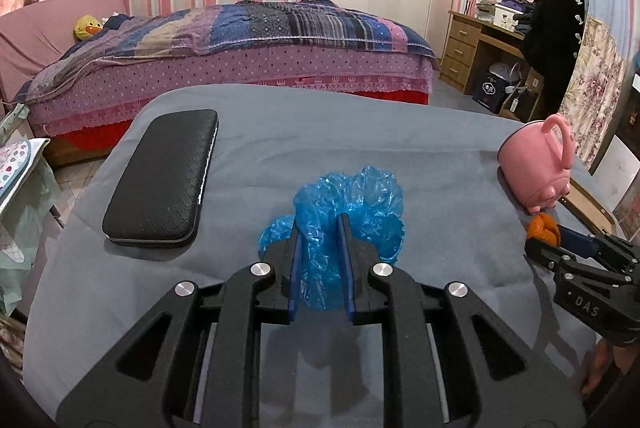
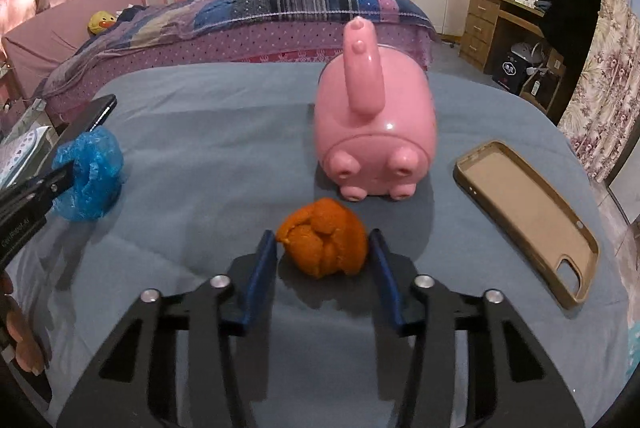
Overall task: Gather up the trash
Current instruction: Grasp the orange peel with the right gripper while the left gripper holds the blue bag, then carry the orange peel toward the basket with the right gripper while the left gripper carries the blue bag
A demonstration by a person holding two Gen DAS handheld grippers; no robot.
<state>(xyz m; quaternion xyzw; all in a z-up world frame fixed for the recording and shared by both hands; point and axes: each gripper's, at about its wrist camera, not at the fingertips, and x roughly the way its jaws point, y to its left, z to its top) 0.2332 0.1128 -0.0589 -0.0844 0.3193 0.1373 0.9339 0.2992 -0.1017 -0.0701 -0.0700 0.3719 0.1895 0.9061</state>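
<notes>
Pinching crumpled blue plastic bag point(image 1: 340, 212), your left gripper point(image 1: 321, 248) kept trash secured on grey surface point(image 1: 280, 132). Your right gripper point(image 2: 323, 248) straddled orange peel point(image 2: 324, 238), fingers not yet touching, ready for grasp.

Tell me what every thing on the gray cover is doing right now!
Blue plastic bag: crumpled, squeezed in the left gripper.
Orange peel: curled up on the gray cover, between the right gripper's fingers, not squeezed.
Pink piggy mug: tipped on its side.
Phone case: empty, lying hollow side up.
Black case: shut, lying flat.
</notes>
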